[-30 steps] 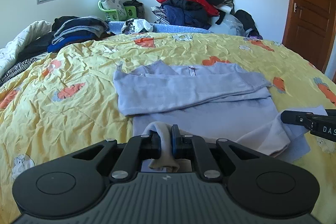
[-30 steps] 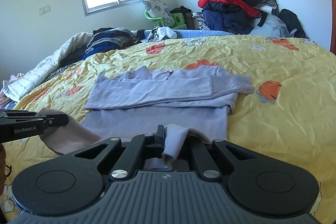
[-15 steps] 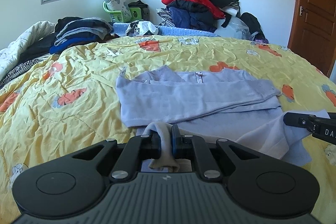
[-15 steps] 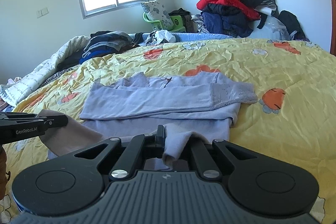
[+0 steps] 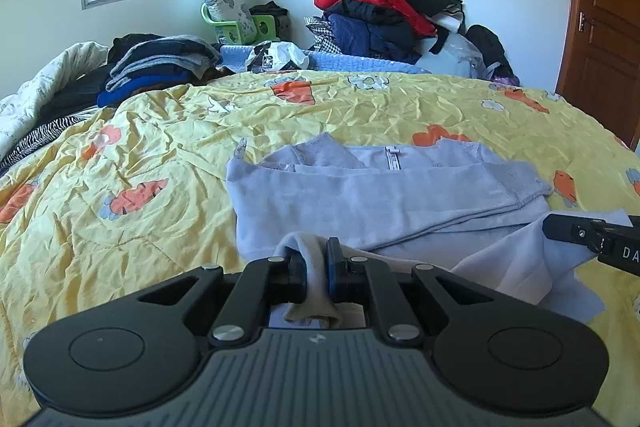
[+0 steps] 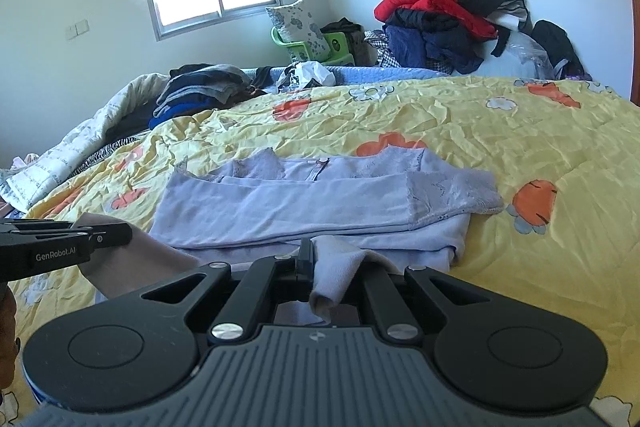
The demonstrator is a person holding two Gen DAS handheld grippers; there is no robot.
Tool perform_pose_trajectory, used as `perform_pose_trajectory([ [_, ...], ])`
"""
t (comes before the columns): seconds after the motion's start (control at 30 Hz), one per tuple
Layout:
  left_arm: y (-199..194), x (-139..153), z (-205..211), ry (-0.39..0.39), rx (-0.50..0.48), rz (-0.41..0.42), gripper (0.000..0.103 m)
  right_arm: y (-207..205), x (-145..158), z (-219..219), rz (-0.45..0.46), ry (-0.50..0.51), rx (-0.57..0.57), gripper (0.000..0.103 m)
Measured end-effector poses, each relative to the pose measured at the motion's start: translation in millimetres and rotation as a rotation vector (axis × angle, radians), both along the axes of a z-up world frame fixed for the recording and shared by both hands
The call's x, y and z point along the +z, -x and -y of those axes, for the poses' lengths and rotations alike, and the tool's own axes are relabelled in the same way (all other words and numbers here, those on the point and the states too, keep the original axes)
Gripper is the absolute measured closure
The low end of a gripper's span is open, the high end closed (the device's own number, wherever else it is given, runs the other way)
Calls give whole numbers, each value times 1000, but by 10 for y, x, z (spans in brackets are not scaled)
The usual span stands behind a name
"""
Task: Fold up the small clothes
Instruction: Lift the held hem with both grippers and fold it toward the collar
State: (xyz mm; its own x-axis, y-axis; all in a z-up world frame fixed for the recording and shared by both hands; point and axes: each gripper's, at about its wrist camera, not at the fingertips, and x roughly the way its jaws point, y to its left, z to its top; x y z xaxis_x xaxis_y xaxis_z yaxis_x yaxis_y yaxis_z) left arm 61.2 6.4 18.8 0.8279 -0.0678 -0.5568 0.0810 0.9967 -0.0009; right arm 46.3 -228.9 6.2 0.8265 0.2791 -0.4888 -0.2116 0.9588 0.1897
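A small lavender long-sleeved top (image 5: 380, 195) lies on the yellow bedspread (image 5: 160, 147), its sleeves folded across the body; it also shows in the right wrist view (image 6: 312, 203). My left gripper (image 5: 316, 267) is shut on the left corner of the top's bottom hem and holds it lifted. My right gripper (image 6: 320, 267) is shut on the right corner of the same hem. Each gripper shows at the edge of the other's view, the right gripper (image 5: 592, 239) and the left gripper (image 6: 64, 247), with cloth hanging between them.
A stack of folded dark clothes (image 5: 160, 67) sits at the bed's far left. A heap of red and dark clothes (image 5: 384, 15) is piled against the far wall. A green chair with a cushion (image 5: 236, 19) stands under the window. A wooden door (image 5: 604, 27) is at right.
Both grippers have carried the lifted hem forward and upward toward the collar, so the folded sleeves now sit closer to the fingers. The grips have not changed.
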Motion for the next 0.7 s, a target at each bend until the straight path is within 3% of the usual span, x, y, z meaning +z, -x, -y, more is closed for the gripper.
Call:
perform_pose_trajectory([
  [0.7, -490, 161, -70, 25, 54, 49, 94, -545, 3, 164, -17, -117, -30, 96],
])
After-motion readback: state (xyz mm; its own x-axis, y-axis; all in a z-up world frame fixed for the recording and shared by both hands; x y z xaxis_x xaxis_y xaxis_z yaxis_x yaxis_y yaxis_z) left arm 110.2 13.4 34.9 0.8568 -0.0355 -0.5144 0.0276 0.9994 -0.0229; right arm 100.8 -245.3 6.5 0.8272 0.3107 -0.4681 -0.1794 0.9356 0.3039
